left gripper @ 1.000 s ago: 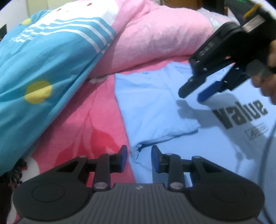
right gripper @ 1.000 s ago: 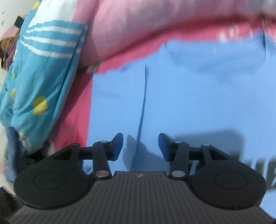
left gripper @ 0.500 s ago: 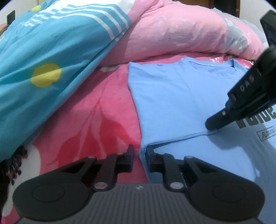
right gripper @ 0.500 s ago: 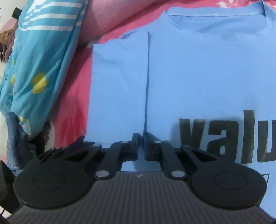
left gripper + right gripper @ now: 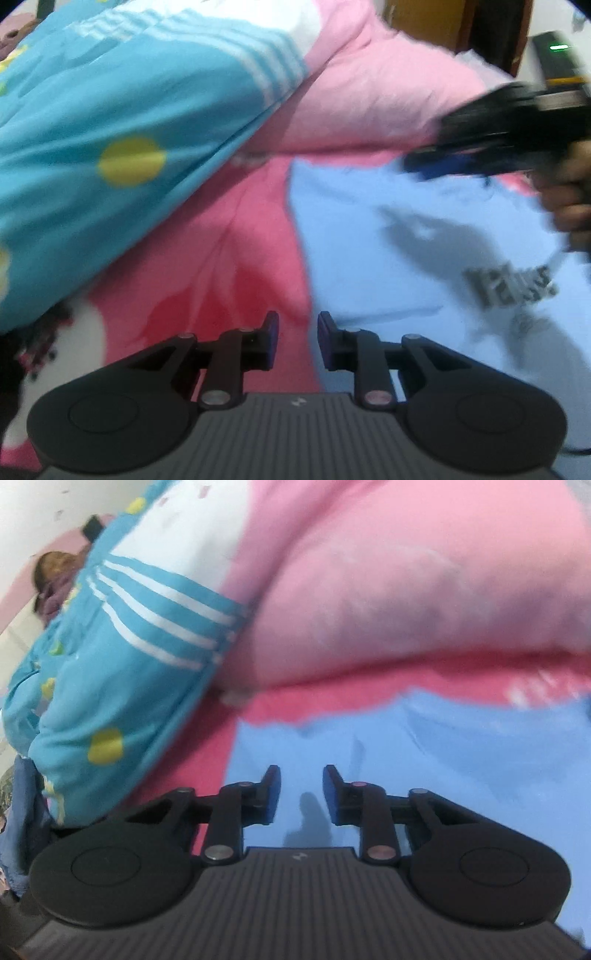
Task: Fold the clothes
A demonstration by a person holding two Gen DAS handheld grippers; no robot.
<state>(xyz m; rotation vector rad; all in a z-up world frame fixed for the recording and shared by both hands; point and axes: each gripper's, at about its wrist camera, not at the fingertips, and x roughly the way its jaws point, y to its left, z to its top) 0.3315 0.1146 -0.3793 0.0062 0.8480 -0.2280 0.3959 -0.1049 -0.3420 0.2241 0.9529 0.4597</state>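
Left gripper (image 5: 297, 334) spread, empty, at the blue tee's (image 5: 388, 258) left edge, lower centre of frame. Right gripper (image 5: 301, 794) spread too, over the tee w/ nothing pinched. Tee's print (image 5: 511, 286) too blurred to read; its right side is cut off.

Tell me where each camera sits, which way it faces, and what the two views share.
Left wrist: on the left claw, jaws apart, facing along the bed over the blue T-shirt; the right claw and the hand holding it show, blurred.
Right wrist: on the right claw, jaws apart, low over the T-shirt, facing the pink quilt.
Shared: T-shirt, pink quilt, blue striped quilt, pink sheet.
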